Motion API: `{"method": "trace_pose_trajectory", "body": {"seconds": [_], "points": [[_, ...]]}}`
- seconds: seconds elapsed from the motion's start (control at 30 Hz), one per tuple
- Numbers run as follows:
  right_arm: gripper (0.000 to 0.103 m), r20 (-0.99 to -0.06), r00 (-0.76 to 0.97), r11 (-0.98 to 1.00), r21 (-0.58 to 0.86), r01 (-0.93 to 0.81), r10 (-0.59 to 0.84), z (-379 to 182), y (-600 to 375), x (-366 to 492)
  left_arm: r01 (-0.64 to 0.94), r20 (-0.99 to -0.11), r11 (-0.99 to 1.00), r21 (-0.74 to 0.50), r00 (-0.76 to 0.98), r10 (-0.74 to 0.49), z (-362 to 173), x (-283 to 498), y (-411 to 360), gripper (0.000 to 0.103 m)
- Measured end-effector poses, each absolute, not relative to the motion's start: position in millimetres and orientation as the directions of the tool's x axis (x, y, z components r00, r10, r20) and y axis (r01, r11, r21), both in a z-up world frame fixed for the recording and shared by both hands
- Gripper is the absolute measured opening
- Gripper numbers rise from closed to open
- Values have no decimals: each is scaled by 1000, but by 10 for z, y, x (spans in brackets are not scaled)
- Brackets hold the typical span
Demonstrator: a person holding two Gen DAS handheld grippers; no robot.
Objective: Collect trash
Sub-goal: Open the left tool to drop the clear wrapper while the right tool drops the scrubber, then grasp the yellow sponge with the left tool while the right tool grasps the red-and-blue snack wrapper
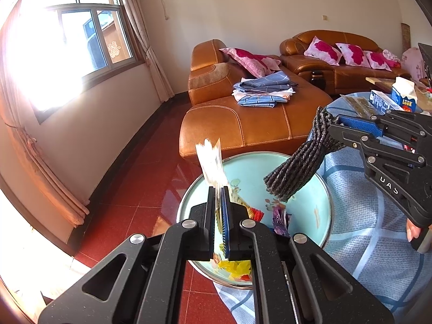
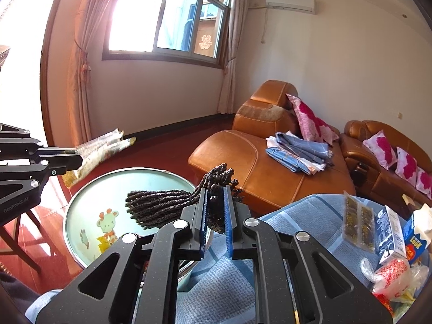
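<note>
Both hands full over the round basin. My left gripper is clamped nearly shut on one crinkly wrapper, light and floppy, so I pinch it low near the base. My right gripper is squeezing one dark bundle of cords, soft and limp; it's held near one end and the rest droops over the basin. Two cartons and one plastic bag sit on the blue cloth.

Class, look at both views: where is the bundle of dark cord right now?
The dark cord bundle sits between the right gripper fingers, hanging over the round basin, beside the blue cloth-covered table.
</note>
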State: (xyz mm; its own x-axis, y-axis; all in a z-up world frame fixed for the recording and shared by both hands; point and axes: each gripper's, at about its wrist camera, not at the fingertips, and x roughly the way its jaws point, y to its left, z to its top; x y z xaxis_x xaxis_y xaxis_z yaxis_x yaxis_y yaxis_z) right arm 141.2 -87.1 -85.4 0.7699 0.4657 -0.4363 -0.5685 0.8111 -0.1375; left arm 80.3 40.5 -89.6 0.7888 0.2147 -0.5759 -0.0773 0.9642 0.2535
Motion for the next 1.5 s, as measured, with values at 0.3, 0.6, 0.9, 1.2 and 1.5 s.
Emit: {"method": "trace_pose_trajectory", "body": {"seconds": [0.3, 0.6, 0.9, 1.2, 1.5], "points": [[30, -436, 766, 806, -138, -576, 473, -863, -865, 1399, -73, -582, 963, 259, 784, 215, -917, 803, 403, 24], [35, -432, 771, 810, -141, -570, 468, -868, -874, 1387, -78, -577, 964, 256, 787, 217, -890, 793, 408, 34], [50, -428, 825, 876, -139, -462, 368, -781, -1087, 1375, -46, -585, 971, 234, 791, 178, -897, 803, 356, 44], [52, -520, 841, 979, -44, -199, 148, -763, -2312, 1142, 135, -604, 969, 208, 797, 19, -1003, 844, -300, 49], [58, -590, 806, 999, -8, 49, -44, -958, -3410, 708, 348, -602, 917, 196, 780, -168, -1036, 903, -1216, 49]]}}
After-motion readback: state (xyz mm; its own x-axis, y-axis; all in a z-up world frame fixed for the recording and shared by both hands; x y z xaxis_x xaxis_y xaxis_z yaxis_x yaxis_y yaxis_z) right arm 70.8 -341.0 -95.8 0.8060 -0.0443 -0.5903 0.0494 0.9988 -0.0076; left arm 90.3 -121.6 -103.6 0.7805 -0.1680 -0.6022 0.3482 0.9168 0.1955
